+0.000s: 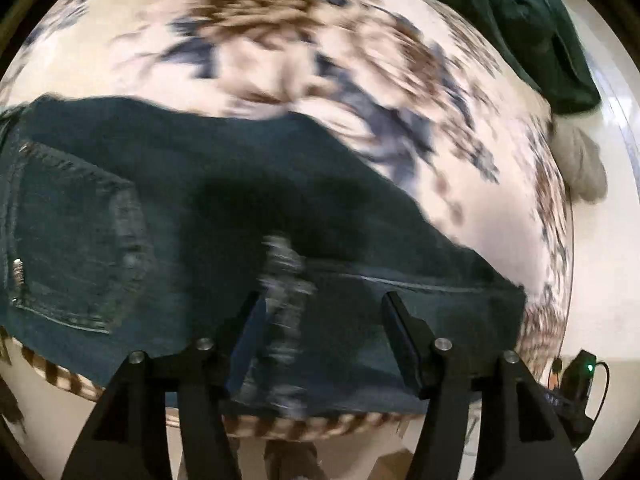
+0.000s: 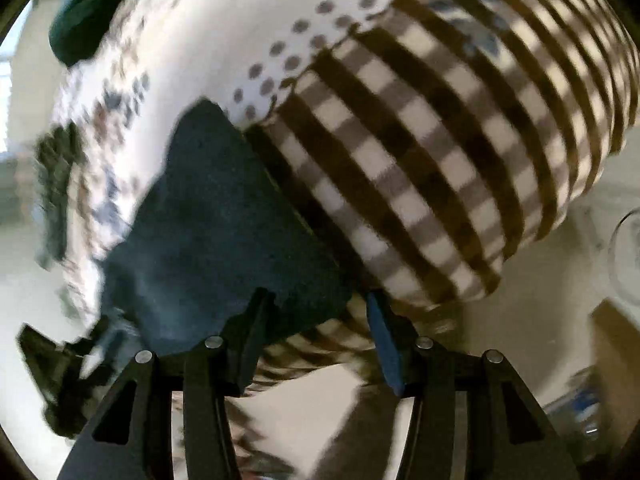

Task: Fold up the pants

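**Both grippers open over jeans at bed edge**

Left gripper (image 1: 320, 320): jaws spread wide, holding nothing. Between them lies a blurred, worn pale seam strip of the pants (image 1: 200, 208). Fingertips sit over the denim, contact unclear because of motion blur. The pants are dark blue jeans, coarse weave, lying across the near edge of the bed (image 1: 280, 60). A stitched back pocket (image 1: 68, 232) shows to the left with a small metal rivet. A straight hemmed edge runs right and ends in a square corner near the bed's right side. A striped brown-and-cream trim (image 1: 300, 426) of the bedding peeks out just below the denim at the bed edge.

Beyond the jeans the bedcover is cream with brown and blue blotches, bare and flat, so there is room toward the far side. A dark green garment (image 1: 520, 28) lies at the far right corner, well apart from the jeans. A grey soft lump (image 1: 580, 164) sits by the right edge. A black device with a green light (image 1: 580, 376) stands off the bed, lower right.

Right gripper (image 2: 316, 312): jaws also wide apart, empty. A pants corner (image 2: 216, 232) reaches up to its left finger; touching or not, cannot tell. A brown-and-cream checked blanket (image 2: 440, 140) lies right of the denim, a dotted white patch (image 2: 320, 20) beyond. Pale floor (image 2: 520, 340) lies below right.
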